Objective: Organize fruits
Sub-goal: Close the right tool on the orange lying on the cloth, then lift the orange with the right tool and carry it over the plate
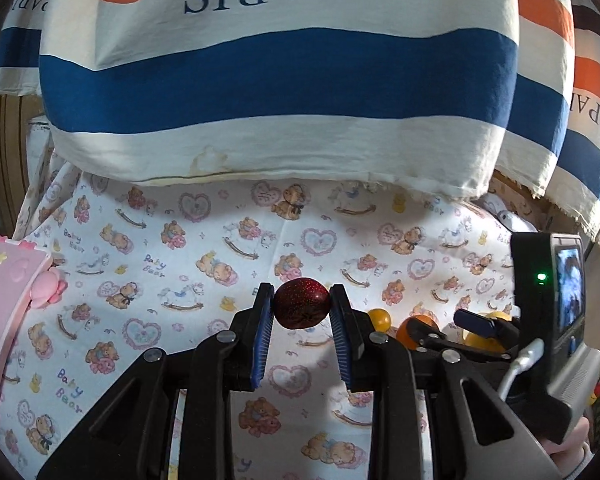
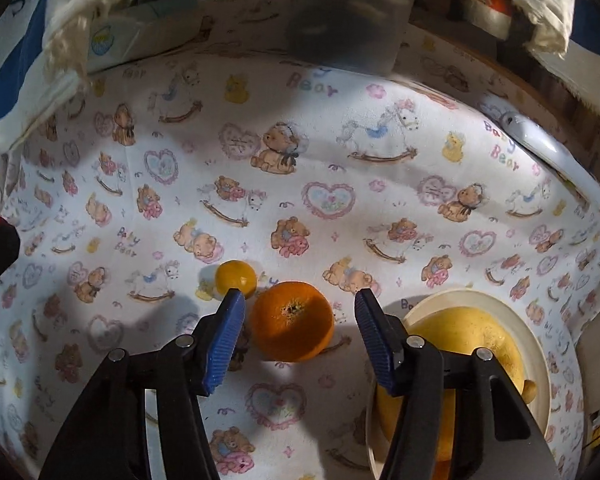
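Note:
My left gripper is shut on a dark red speckled fruit, held above the bear-print cloth. In the right wrist view, an orange lies on the cloth between the blue fingers of my right gripper. The pads stand apart from it, with a clear gap on the right side, so the gripper is open. A small yellow-orange fruit sits just behind the left fingertip. To the right, a cream plate holds a large yellow fruit, partly hidden by the right finger.
A big striped cushion printed PARIS overhangs the back of the cloth. A pink toy case lies at the far left. A white curved object lies at the cloth's right rear edge. A person's hand holds the right gripper's handle.

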Demonstrator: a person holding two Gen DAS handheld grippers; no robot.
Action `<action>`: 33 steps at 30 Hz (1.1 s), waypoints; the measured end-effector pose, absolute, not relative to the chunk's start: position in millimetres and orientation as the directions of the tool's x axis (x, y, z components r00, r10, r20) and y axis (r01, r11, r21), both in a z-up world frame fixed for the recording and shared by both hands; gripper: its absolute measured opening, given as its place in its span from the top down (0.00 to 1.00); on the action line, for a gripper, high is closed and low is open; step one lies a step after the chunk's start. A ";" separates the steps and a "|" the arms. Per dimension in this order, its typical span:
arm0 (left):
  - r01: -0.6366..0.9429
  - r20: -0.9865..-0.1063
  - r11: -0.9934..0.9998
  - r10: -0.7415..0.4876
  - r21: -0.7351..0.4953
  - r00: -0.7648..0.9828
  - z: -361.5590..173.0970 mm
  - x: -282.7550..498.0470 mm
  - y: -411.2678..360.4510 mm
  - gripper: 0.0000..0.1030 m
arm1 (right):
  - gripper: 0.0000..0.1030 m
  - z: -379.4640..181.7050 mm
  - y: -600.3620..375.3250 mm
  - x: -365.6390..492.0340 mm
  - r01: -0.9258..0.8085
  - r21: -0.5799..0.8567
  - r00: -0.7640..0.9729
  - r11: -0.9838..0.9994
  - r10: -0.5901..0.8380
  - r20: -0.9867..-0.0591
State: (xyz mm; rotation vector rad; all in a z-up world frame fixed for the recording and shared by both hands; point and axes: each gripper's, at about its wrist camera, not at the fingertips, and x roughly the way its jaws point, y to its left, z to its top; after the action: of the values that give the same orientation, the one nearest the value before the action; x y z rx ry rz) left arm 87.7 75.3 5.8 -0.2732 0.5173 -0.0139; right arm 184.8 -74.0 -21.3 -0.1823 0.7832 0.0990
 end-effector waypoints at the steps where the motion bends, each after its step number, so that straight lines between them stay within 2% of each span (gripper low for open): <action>1: -0.047 -0.486 0.963 -0.092 -0.266 0.869 7.0 86.8 74.5 0.74 | 0.42 -22.7 -72.0 185.9 -0.161 -0.135 0.700 0.978 0.017 -0.714; 5: -0.035 -0.467 0.968 -0.088 -0.248 0.880 13.2 81.5 69.6 0.74 | 0.37 -27.8 -64.2 189.6 -0.183 -0.186 0.685 0.965 -0.011 -0.729; 10: -0.033 -0.473 0.973 -0.080 -0.227 0.877 13.6 81.6 65.3 0.74 | 0.37 -40.1 -51.2 197.7 -0.199 -0.290 0.661 0.936 -0.090 -0.745; 15: -0.065 -0.484 0.970 -0.059 -0.235 0.873 13.3 83.6 73.8 0.74 | 0.38 -50.9 -43.2 191.8 -0.202 -0.367 0.682 0.908 -0.139 -0.718; 16: -0.072 -0.485 0.971 -0.049 -0.227 0.873 13.1 84.0 74.1 0.74 | 0.49 -49.8 -47.1 188.8 -0.202 -0.360 0.686 0.911 -0.131 -0.716; 17: -0.074 -0.487 0.972 -0.045 -0.223 0.872 12.8 84.5 74.2 0.74 | 0.52 -48.8 -49.4 188.8 -0.197 -0.340 0.684 0.920 -0.120 -0.720; 28: -0.046 -0.472 0.966 -0.082 -0.255 0.878 19.0 78.2 76.6 0.74 | 0.52 -14.2 -78.3 158.1 -0.351 0.056 0.619 0.935 0.277 -0.735; 30: -0.037 -0.470 0.966 -0.091 -0.257 0.878 21.5 77.0 75.8 0.74 | 0.52 -13.8 -80.5 151.2 -0.364 0.099 0.597 0.926 0.313 -0.738; 33: -0.039 -0.482 0.970 -0.085 -0.241 0.872 21.6 77.5 73.1 0.74 | 0.52 -22.5 -81.5 146.9 -0.362 0.078 0.591 0.929 0.293 -0.752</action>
State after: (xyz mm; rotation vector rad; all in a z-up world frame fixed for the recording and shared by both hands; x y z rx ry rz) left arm 77.5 73.1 21.6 -0.2484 0.5120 -0.0242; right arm 146.9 -81.5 -22.5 -0.0863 0.8585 0.3814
